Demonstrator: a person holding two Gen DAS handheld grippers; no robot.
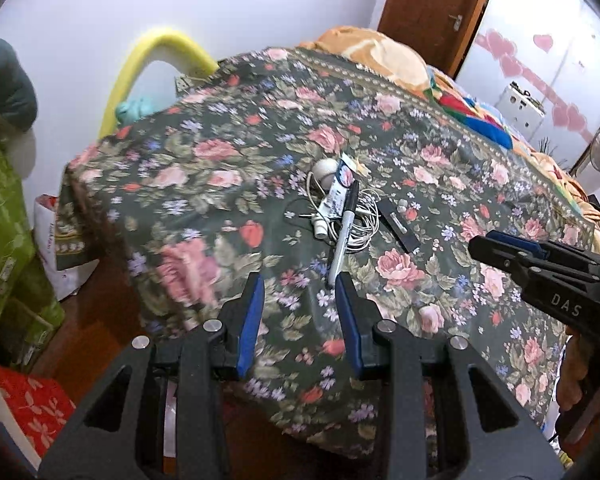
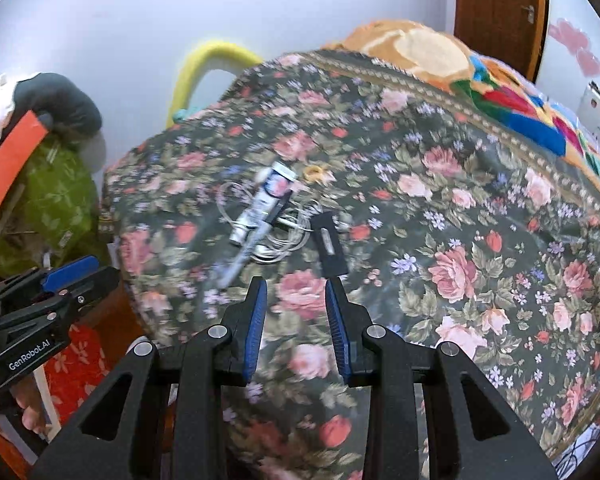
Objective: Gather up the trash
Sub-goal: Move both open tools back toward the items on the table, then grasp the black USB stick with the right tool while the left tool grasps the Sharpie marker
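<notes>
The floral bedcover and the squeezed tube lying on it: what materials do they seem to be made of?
The floral bedcover looks like woven printed fabric, matte, draping softly over the edge. The squeezed tube is probably soft plastic or laminate: glossy, printed, flattened and creased, with a white cap.

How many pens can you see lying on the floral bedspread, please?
1: a single pen lies across the tangled white cable, beside the squeezed tube. Another could be hidden under the pile.

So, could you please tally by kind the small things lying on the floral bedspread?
Squeezed tube: 1
Pen: 1
White cable tangle: 1
White round piece: 1
Flat black bar: 1
Yellow ring: 1
Total: 6
</notes>
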